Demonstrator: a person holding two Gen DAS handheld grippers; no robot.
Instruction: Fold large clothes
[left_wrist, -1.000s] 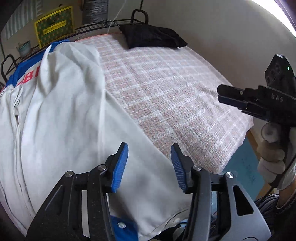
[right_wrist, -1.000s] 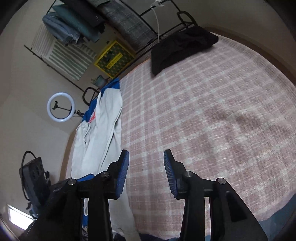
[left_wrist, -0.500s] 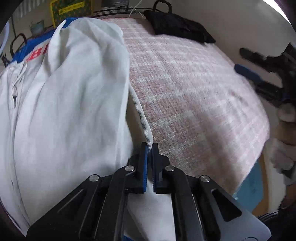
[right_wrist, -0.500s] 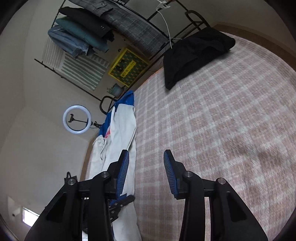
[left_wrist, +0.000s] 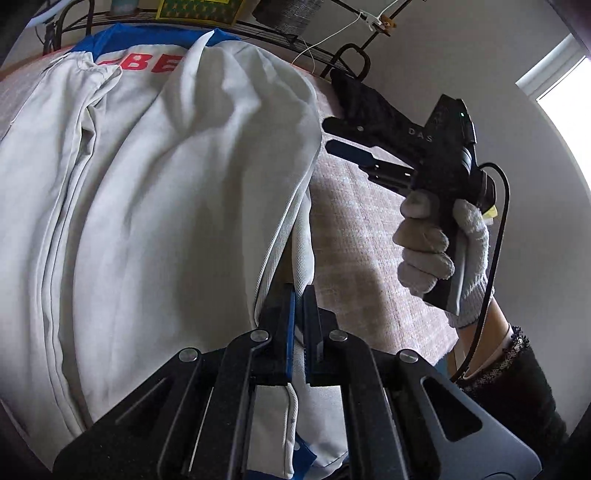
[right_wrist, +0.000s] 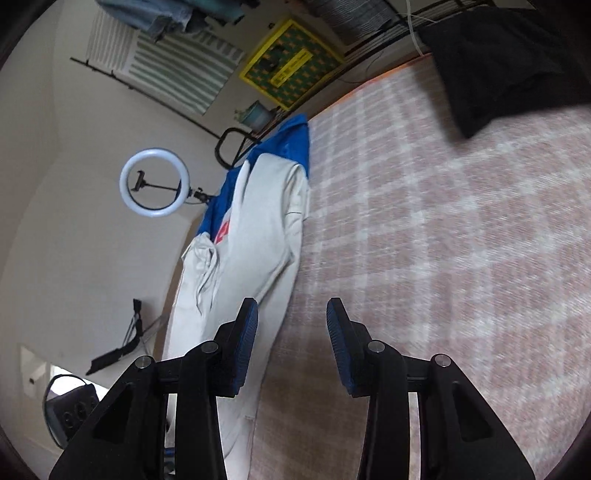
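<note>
Jacket (left_wrist: 155, 206) lies on bed (left_wrist: 354, 229), along left side. Left gripper (left_wrist: 298, 306) clamps jacket's ribbed hem; pads mostly hidden by cloth. Right gripper (right_wrist: 291, 325) half-open, empty, above bed beside jacket. Red lettering partly covered by fold. Black garment (right_wrist: 502, 62) at bed's far end, cut off.

A bed covered with a pink-and-white checked woven blanket (right_wrist: 443, 258) carries two things: a large off-white jacket with a blue collar and red lettering (left_wrist: 155, 192) spread along one side, and a crumpled black garment (right_wrist: 502, 59) near the far edge, well apart from the jacket
</note>
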